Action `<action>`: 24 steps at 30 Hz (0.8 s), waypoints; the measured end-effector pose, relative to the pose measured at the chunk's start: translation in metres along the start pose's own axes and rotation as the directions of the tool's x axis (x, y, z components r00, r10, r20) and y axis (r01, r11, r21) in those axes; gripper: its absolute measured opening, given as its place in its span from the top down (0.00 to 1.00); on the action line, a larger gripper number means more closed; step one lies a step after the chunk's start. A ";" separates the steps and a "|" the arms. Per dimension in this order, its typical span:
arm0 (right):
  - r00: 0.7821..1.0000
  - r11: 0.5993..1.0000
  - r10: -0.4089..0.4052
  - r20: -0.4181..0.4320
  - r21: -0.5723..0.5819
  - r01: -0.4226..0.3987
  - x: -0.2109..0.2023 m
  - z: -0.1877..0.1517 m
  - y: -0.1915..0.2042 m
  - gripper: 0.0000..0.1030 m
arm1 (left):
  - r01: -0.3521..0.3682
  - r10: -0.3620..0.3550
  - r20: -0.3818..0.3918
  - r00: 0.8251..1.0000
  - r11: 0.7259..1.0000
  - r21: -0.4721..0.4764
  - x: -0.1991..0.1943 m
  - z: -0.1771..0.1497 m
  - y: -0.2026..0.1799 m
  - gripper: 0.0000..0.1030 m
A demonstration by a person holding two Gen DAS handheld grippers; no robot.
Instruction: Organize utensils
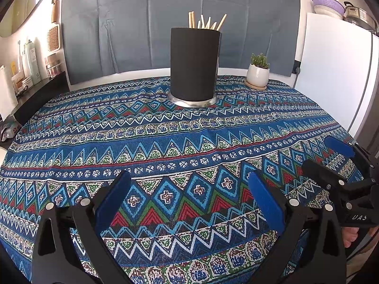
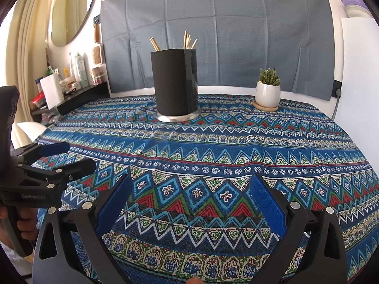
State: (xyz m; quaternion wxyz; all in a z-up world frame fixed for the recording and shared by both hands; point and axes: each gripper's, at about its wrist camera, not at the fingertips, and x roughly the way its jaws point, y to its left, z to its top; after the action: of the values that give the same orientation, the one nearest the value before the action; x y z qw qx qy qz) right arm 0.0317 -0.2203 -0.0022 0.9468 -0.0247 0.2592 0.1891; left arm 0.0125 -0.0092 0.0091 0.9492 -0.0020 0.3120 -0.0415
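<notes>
A black cylindrical holder (image 1: 194, 64) (image 2: 175, 82) stands upright on a metal base at the far middle of the table. Several wooden chopsticks (image 1: 207, 22) (image 2: 188, 40) stick out of its top. My left gripper (image 1: 189, 184) hovers low over the near part of the patterned tablecloth (image 1: 165, 142), open and empty. In the right wrist view it shows at the left edge (image 2: 71, 157), held by a hand. My right gripper (image 2: 189, 187) is open too, nothing between its blue pads (image 2: 265, 198), and it appears at the right of the left wrist view (image 1: 324, 156).
A small cactus in a white pot (image 1: 257, 74) (image 2: 267, 92) sits on a saucer to the right of the holder. A white appliance (image 1: 331, 71) stands past the table's right edge. A dark shelf with bottles (image 1: 30, 64) runs along the left. Grey cloth hangs behind.
</notes>
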 end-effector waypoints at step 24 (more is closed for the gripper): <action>1.000 1.000 -0.026 -0.013 0.015 0.026 0.001 0.000 0.000 0.08 | 0.011 -0.010 0.042 0.999 1.000 -0.020 -0.007 0.000 0.001 0.06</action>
State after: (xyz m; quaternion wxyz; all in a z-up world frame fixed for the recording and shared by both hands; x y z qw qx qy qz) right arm 0.0320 -0.2199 -0.0026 0.9477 -0.0222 0.2664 0.1746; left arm 0.0064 -0.0078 0.0133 0.9552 -0.0140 0.2923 -0.0433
